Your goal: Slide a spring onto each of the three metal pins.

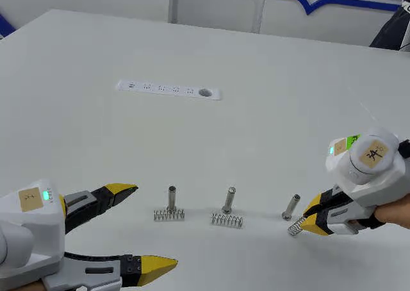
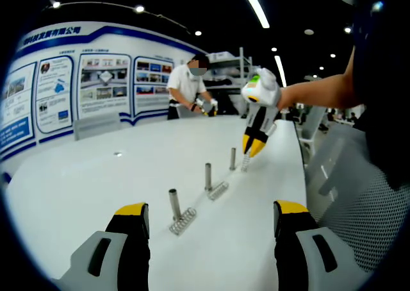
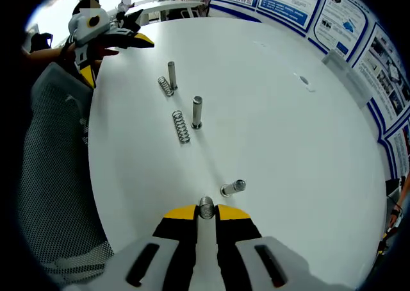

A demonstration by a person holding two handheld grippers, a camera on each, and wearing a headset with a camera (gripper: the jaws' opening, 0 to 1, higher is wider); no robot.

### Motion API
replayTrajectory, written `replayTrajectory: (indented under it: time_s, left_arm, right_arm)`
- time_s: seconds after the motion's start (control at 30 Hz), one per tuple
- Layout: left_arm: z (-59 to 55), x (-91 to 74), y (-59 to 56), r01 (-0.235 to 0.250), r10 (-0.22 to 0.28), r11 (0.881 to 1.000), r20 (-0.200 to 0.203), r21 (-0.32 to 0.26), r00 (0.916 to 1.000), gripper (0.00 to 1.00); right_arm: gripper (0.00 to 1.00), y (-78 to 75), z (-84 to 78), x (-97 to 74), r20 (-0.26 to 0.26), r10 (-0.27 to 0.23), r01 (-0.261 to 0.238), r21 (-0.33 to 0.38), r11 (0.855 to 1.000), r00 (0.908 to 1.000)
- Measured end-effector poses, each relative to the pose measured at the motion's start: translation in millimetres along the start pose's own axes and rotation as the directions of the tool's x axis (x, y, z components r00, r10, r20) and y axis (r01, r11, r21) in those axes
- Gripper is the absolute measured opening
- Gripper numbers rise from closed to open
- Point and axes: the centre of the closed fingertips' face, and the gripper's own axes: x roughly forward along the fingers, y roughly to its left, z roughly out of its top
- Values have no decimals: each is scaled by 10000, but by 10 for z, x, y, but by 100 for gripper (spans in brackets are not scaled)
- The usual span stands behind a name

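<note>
**Right hand-held gripper clamps a spring beside the right pin**

Nearest, at the near left of the white counter (image 1: 269, 124), the left hand-held gripper (image 1: 154, 225) has its yellow-tipped jaws wide apart with nothing between them. At the near right, the right hand-held gripper (image 1: 307, 224) is closed on the held spring (image 1: 296, 227). The free end of this spring pokes out past the jaws, just beside the foot of the right pin (image 1: 291, 206); I cannot tell whether the two touch.

A little farther in, the three metal pins stand in a row from left to right, each shaft bare. The left spring (image 1: 169, 215) lies flat on the counter just in front of the left pin (image 1: 172, 198). The middle spring (image 1: 227, 220) lies the same way in front of the middle pin (image 1: 229, 200).

Farther still, well apart from the pins, a white power strip (image 1: 168, 89) lies on the counter. A chair (image 1: 214, 9) stands at the far edge.
</note>
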Motion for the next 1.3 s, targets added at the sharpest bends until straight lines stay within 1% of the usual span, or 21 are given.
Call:
replayTrajectory:
  time_s: [0.3,0.47,0.63,0.77,1.0,1.17,1.3]
  left_arm:
    - [-28,-12,-12,-69,69,10000,-59,-60,10000,81]
    - [-15,-5,-6,-106,106,9999,-17,-65,9999,81]
    - [-14,-4,-13,-105,105,9999,-5,-62,9999,81]
    - [-25,-10,-16,-91,91,9999,-22,-64,10000,81]
    - [-29,-4,-3,-83,83,9999,9,-69,10000,81]
    - [-20,3,3,-73,74,9999,69,-77,9999,81]
    - [-31,0,8,-62,62,9999,71,-90,10000,81]
  right_arm:
    - [12,31,2,7,-99,155,-155,-28,9999,9998]
    - [12,9,31,-36,-123,163,-164,-35,9999,9998]
    - [11,28,61,-78,-167,194,-195,-44,9998,9997]
    - [11,54,104,-154,-128,314,-313,65,9995,9994]
    - [11,30,166,-329,-167,303,-302,74,9995,9994]
    - [11,-36,246,-453,-154,107,-107,-11,9999,9998]
    - [11,-93,315,-503,-114,-45,44,-83,10000,9999]
